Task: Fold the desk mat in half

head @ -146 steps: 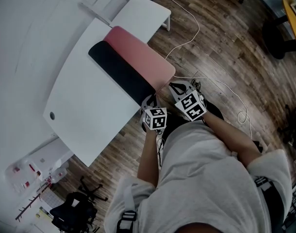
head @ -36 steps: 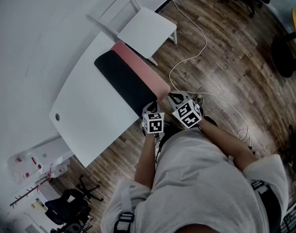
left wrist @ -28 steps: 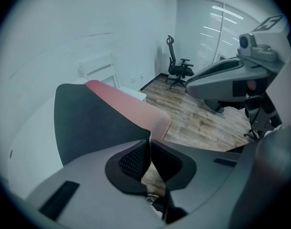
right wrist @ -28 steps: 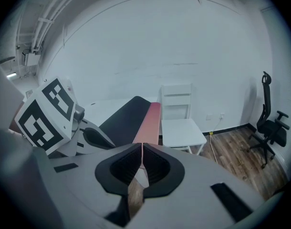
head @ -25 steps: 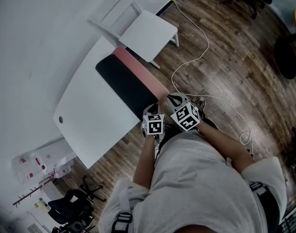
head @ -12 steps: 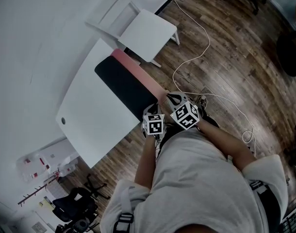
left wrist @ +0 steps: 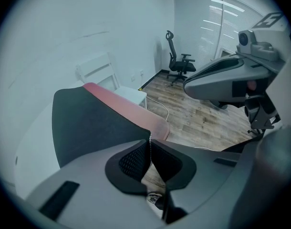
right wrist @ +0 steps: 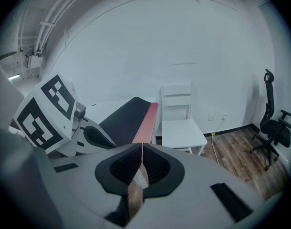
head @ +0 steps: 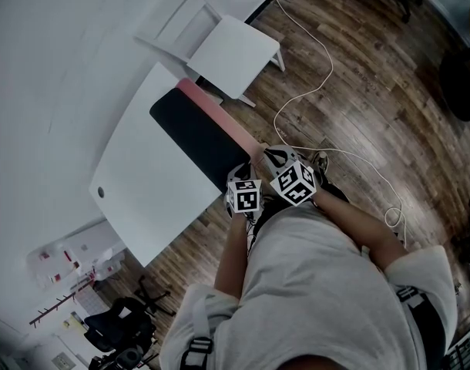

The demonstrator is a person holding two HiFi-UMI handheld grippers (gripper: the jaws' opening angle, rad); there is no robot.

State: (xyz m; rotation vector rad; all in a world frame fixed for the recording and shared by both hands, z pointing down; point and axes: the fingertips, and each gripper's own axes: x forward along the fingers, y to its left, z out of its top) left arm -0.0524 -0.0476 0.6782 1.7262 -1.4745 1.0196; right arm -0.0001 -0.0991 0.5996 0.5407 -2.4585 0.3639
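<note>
The mat (head: 196,129), a long, thin, soft sheet, matte black on one face and pink on the other, lies on the smooth white worktop (head: 142,183) along the edge nearest the white chair (head: 235,48). Its pink side curls over in a rounded strip. At the end away from the chair, the left tongs (left wrist: 150,140) and right tongs (right wrist: 141,147) are each clenched on its thin edge.

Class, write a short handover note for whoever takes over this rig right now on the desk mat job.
Left tool: shut on the near edge of the desk mat.
Right tool: shut on that edge, at the pink strip.
Mat: on the white desk, black face up, pink strip along the side nearest the chair.
Done: both grips taken; fold looks nearly closed.
Left: likely align edges, lay flat, release.
</note>
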